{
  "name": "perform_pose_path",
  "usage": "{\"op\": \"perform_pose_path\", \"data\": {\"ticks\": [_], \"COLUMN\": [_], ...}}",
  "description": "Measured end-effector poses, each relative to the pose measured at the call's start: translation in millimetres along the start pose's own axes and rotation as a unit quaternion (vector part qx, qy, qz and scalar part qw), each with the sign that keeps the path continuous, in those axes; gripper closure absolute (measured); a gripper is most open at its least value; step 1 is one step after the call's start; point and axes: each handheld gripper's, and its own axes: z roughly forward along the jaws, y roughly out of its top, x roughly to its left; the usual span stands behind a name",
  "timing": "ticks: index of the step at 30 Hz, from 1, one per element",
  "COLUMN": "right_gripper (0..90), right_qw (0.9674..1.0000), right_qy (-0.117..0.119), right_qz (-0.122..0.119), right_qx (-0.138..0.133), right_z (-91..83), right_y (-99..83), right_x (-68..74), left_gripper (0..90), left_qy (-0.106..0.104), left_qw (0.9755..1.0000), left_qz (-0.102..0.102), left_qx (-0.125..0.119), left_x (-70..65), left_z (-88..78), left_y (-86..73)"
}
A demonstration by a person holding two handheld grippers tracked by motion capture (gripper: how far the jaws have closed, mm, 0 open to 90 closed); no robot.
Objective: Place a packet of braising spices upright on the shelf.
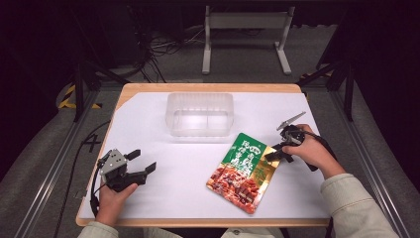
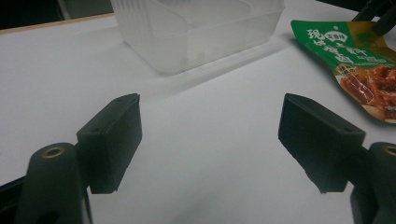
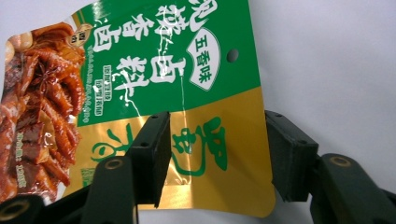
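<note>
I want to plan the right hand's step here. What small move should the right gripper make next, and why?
Probably close the right gripper on the snack packet. In the right gripper view its open jaws already sit on either side of the packet's gold edge, one jaw over the packet and the other just past its rim. The left gripper is open and away from the packet, and the clear plastic box looks empty.

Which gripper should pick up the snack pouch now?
Right. The right gripper already straddles the snack pouch at its gold edge, jaws open. The left gripper sits apart from it over bare table.
</note>
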Motion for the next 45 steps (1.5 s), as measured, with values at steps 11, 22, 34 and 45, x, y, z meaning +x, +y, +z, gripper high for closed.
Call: {"op": "perform_pose_path", "data": {"ticks": [11, 22, 34, 45], "right_gripper": [63.3, 74.6, 90.0, 90.0], "right_qw": [0.9997, 0.9989, 0.9987, 0.9999], "right_qy": [0.013, -0.007, -0.011, 0.01], "right_qz": [-0.023, -0.033, -0.037, -0.012], "right_qx": [0.003, 0.031, 0.035, 0.0], "right_z": [-3.0, 10.3, 5.0, -16.7], "right_y": [0.4, 0.3, 3.0, 5.5], "right_x": [8.4, 8.0, 17.6, 21.4], "left_gripper": [22.4, 22.4, 22.5, 22.5], "left_qy": [0.002, 0.003, 0.005, 0.006], "left_qw": [1.0, 1.0, 1.0, 1.0], "left_qz": [0.002, 0.0, 0.002, 0.002], "left_qx": [-0.003, -0.003, -0.004, -0.005], "left_x": [-1.1, -0.9, -0.8, -1.4], "left_z": [0.0, -0.9, -1.6, -2.1], "left_y": [0.6, 0.5, 0.9, 1.2]}}
